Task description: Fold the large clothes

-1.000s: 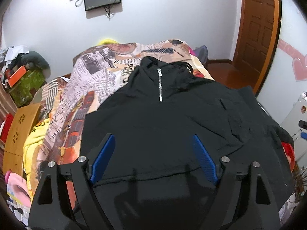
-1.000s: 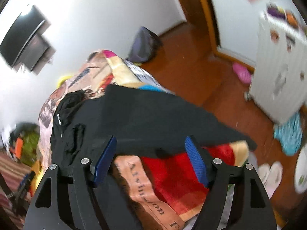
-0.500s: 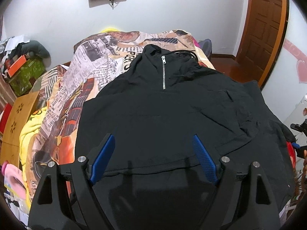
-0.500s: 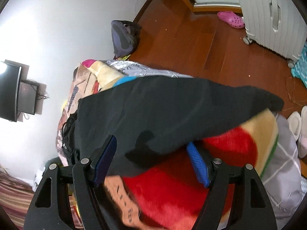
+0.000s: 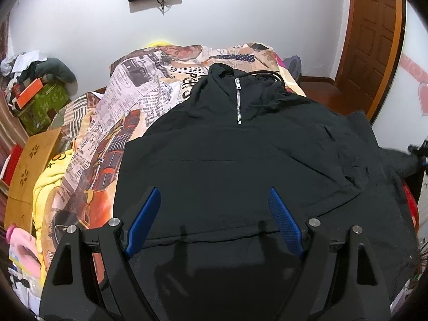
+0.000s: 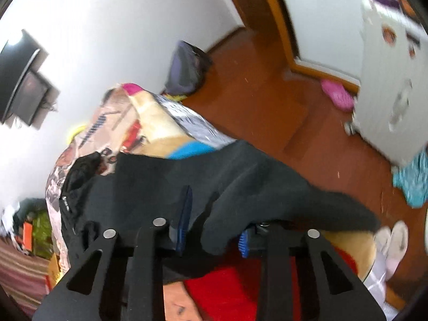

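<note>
A large black pullover point(image 5: 240, 165) with a short silver zip point(image 5: 238, 101) lies front up on a bed with a newspaper-print blanket point(image 5: 139, 93). My left gripper point(image 5: 214, 200) is open and empty above the pullover's lower hem. My right gripper point(image 6: 214, 214) has closed on the pullover's sleeve point(image 6: 281, 187) at the bed's right side; the cloth drapes over the right blue finger and hides its tip. The sleeve end hangs toward the floor. The right wrist view is blurred.
A wooden door point(image 5: 374, 40) and wood floor point(image 6: 267, 93) lie right of the bed. A white cabinet point(image 6: 396, 80), pink slipper point(image 6: 337, 93) and dark bag point(image 6: 187, 67) stand there. Cardboard boxes point(image 5: 29, 165) and clutter point(image 5: 40, 91) are left of the bed.
My right gripper went from wide open to closed on the sleeve and lifted it. The left gripper stayed open and shifted slightly over the hem.
</note>
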Demonstrator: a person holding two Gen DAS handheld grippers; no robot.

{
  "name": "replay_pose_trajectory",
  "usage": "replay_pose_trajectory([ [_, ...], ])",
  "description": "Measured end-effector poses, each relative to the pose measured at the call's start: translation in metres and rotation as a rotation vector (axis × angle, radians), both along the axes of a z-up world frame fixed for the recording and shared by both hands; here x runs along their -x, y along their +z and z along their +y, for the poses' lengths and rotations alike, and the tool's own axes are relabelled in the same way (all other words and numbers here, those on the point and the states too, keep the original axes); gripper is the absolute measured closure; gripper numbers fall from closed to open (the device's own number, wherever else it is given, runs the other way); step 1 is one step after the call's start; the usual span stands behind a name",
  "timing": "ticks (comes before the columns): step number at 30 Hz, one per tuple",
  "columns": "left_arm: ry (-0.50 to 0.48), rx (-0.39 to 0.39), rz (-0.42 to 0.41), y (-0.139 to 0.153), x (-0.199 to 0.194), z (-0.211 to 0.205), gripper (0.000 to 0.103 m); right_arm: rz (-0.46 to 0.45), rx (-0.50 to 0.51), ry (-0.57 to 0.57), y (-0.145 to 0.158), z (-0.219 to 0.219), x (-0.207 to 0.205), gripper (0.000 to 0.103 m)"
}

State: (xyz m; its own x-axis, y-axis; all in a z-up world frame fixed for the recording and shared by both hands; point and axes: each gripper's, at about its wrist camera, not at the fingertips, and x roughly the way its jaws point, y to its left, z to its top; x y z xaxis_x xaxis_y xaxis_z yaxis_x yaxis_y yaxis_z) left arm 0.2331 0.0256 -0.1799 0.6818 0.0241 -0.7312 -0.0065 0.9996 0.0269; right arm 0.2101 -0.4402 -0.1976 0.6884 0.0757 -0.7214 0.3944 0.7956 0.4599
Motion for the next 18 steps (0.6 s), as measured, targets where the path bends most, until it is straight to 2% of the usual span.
replay_pose_trajectory([
  [4,0.013,0.014,-0.008,0.000,0.001,0.007,0.021,-0.089,0.061,0.069,0.040,0.021,-0.003,0.084],
  [10,0.031,0.031,-0.017,0.000,0.005,0.019,0.021,-0.230,0.164,0.222,0.099,0.076,-0.008,0.085],
  [15,0.048,0.046,-0.027,0.002,0.010,0.032,0.021,-0.296,0.188,0.380,0.123,0.135,-0.022,0.085],
  [18,0.057,0.046,-0.031,0.003,0.013,0.040,0.021,-0.313,0.199,0.474,0.124,0.171,-0.027,0.085],
])
